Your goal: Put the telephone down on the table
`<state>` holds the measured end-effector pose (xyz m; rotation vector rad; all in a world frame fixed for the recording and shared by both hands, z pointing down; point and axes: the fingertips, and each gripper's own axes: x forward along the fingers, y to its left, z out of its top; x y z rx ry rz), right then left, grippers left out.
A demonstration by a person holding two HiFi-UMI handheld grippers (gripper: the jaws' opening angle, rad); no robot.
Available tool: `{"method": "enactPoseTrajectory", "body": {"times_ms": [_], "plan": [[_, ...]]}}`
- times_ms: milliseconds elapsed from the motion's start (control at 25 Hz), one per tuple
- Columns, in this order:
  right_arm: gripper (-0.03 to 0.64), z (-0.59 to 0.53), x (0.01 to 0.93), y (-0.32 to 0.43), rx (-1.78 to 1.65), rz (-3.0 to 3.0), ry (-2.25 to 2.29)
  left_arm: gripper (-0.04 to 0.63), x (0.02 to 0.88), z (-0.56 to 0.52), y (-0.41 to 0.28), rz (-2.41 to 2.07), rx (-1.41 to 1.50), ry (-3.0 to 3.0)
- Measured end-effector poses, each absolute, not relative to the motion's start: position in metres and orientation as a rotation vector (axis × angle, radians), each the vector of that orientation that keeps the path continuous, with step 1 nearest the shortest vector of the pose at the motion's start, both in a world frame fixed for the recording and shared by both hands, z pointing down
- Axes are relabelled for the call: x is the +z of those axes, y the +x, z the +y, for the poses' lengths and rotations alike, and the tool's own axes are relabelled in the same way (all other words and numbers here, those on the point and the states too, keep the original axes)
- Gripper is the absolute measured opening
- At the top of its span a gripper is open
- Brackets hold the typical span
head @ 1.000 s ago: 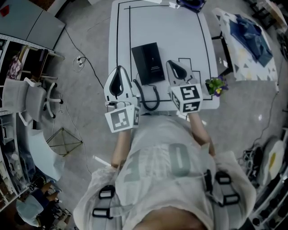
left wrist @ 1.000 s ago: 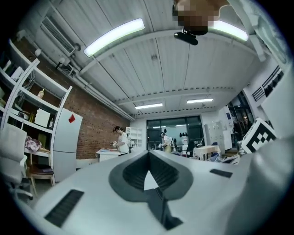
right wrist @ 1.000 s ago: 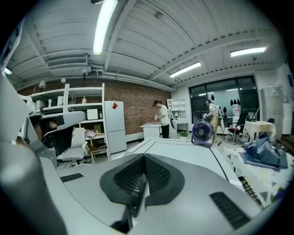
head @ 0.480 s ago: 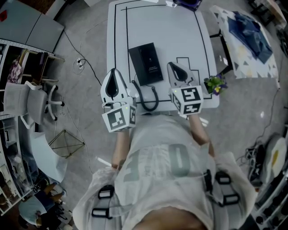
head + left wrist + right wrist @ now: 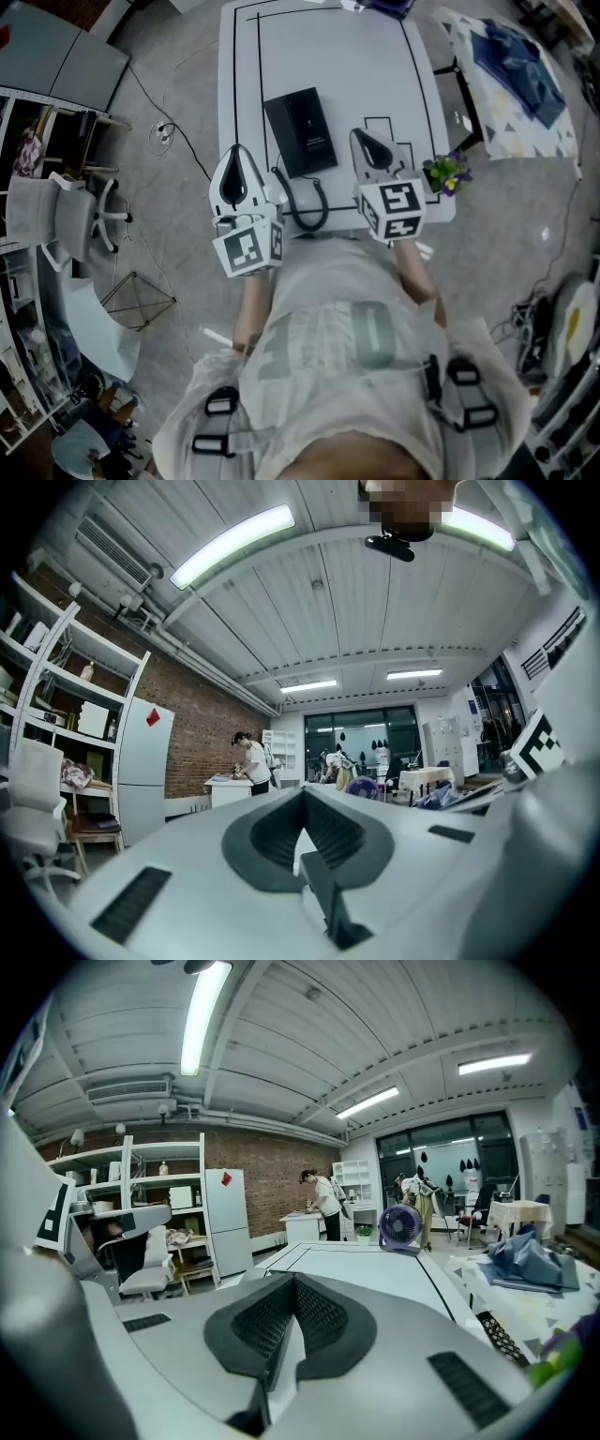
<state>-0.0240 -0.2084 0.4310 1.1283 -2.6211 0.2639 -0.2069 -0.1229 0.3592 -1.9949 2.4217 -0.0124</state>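
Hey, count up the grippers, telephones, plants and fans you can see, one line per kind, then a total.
Grippers: 2, left gripper and right gripper
Telephone: 1
Plant: 1
Fan: 1
Total: 5

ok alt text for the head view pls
Seen from above, a person holds left tongs and right tongs at the near end of a white table, either side of a black telephone lying on it with a looped cord. A flowering plant sits by the right corner.
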Motion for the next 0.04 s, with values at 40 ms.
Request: {"method": "enactPoseTrajectory", "body": {"times_ms": [40], "plan": [[0.008,-0.2086,0.4303,-0.0240,0.263,-2.622,1.129,0.006,0.3594,-0.1228,-0.2076,2.425,-0.011,-1.994]]}}
